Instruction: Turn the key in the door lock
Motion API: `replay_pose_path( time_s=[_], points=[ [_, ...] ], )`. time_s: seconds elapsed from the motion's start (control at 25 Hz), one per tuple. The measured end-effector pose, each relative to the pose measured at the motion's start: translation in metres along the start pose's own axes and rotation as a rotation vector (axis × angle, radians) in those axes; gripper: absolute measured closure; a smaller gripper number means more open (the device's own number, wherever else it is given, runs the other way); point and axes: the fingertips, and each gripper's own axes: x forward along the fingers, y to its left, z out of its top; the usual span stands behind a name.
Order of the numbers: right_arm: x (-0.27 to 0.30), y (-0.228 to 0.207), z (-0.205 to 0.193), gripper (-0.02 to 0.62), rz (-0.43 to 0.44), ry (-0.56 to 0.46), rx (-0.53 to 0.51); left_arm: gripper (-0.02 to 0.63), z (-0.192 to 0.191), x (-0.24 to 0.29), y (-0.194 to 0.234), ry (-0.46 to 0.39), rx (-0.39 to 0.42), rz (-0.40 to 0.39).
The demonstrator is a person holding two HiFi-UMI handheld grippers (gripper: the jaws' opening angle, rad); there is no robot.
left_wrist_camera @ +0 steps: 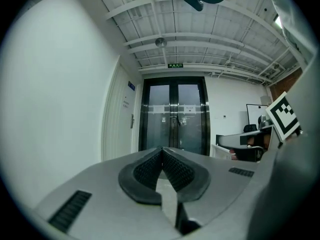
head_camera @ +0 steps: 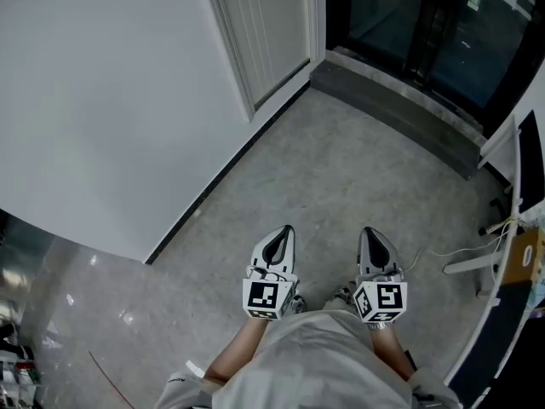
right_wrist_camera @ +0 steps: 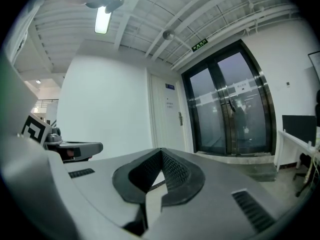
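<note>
Head view: the task hasn't started, I'd say. The left gripper (head_camera: 284, 231) and right gripper (head_camera: 371, 231) sit side by side near the body at 6 o'clock. The white door (head_camera: 266, 24) is well off at 12 and the glass doors (head_camera: 430, 24) at 1. No key in sight, and any lock is too small to make out.

Left gripper view: jaws clenched, nothing in them, white door at 9.

Right gripper view: same deal, pinched closed and empty, glass doors at 3.

Walking up, getting the key and turning it are all left.
</note>
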Motion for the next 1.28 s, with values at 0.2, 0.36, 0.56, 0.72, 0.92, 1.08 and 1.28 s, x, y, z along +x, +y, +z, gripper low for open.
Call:
replay_pose_path(
  time_s=[0.2, 0.36, 0.56, 0.72, 0.92, 1.08, 1.28],
  points=[
    [-0.001, -0.031, 0.008, 0.603, -0.020, -0.027, 0.023, 0.598, -0.003, 0.022, -0.015, 0.003, -0.015, 0.003],
    [-0.012, -0.075, 0.016, 0.603, 0.010, -0.042, 0.036, 0.598, 0.000, 0.056, -0.056, -0.006, -0.019, -0.028],
    [-0.012, -0.130, 0.024, 0.603, 0.010, -0.050, 0.046, 0.598, 0.011, 0.095, -0.097, -0.028, 0.023, -0.030],
    [-0.009, -0.154, 0.021, 0.603, 0.008, -0.028, 0.052, 0.598, 0.001, 0.109, -0.113, -0.001, 0.016, -0.013],
    [0.001, -0.175, 0.028, 0.603, -0.003, -0.032, 0.054, 0.598, 0.004, 0.133, -0.131, 0.004, 0.024, -0.055],
    [0.014, -0.182, 0.029, 0.603, 0.007, -0.036, 0.038, 0.598, 0.006, 0.151, -0.131, -0.008, 0.030, -0.053],
    [0.046, -0.196, 0.022, 0.603, -0.032, -0.020, 0.041, 0.598, -0.002, 0.181, -0.109, 0.003, 0.029, -0.038]
  ],
)
